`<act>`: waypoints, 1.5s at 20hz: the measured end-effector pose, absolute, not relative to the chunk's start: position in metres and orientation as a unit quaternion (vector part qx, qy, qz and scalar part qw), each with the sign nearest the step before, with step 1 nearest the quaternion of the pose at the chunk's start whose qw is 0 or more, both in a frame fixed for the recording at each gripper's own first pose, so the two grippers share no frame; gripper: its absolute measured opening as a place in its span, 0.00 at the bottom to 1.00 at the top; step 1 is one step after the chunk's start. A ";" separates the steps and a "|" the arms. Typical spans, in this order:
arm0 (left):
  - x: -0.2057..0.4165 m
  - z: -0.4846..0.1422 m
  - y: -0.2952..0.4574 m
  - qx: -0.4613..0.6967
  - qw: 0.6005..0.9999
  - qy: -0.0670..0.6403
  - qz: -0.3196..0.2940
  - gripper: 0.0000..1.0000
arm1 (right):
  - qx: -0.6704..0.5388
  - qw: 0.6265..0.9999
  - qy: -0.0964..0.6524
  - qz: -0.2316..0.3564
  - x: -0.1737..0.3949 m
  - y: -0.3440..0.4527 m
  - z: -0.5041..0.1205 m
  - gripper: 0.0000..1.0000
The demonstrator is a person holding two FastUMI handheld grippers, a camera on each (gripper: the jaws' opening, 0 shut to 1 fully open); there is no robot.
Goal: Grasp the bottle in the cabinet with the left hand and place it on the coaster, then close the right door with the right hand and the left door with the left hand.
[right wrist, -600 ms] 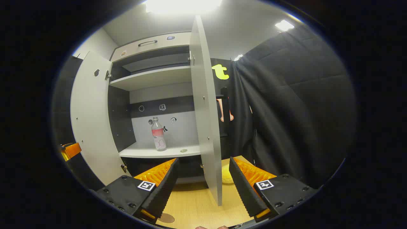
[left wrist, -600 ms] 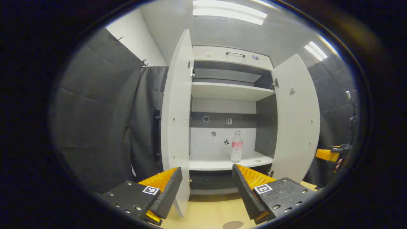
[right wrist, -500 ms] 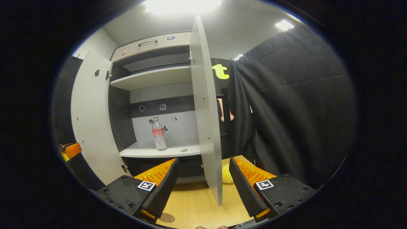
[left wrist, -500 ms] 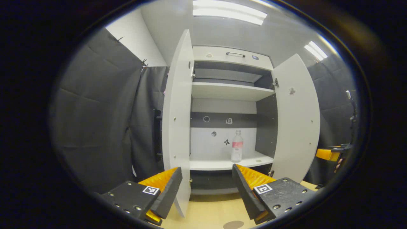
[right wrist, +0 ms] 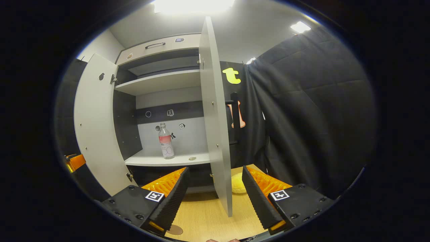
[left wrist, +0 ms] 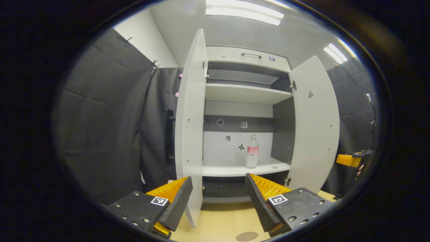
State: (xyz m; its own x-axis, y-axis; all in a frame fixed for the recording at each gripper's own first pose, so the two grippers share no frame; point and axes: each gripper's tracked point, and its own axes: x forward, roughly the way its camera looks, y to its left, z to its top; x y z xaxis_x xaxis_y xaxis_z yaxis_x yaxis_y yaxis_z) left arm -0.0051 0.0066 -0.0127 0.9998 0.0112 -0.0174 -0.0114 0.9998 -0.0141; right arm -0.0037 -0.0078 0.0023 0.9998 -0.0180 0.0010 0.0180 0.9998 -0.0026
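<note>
Bottle wears a pink label, its print seemingly unreadable.

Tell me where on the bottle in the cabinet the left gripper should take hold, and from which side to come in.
Grip the bottle around its straight body near the pink label, coming from the open front between the doors. It stands upright on the lower shelf with nothing beside it, so the open left gripper can probably straddle it level.

The left gripper hangs with jaws apart before the cabinet, both doors swung wide. A bottle stands upright on the lower shelf; a coaster lies on the counter.
</note>
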 end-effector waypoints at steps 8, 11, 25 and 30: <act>0.008 -0.005 -0.008 -0.008 1.000 0.003 -0.012 0.99 | -0.002 1.000 -0.003 -0.021 -0.009 -0.020 0.011 0.98; 0.022 -0.004 -0.025 0.002 1.000 0.004 -0.025 0.99 | -0.001 0.999 -0.005 -0.040 -0.011 -0.036 0.014 0.98; 0.178 0.008 -0.111 0.000 0.996 0.003 -0.092 0.92 | 0.019 0.985 -0.040 -0.165 0.020 -0.158 0.051 0.98; 0.239 -0.001 -0.125 -0.008 0.996 0.014 -0.093 0.92 | 0.018 0.980 -0.046 -0.192 0.040 -0.189 0.056 0.98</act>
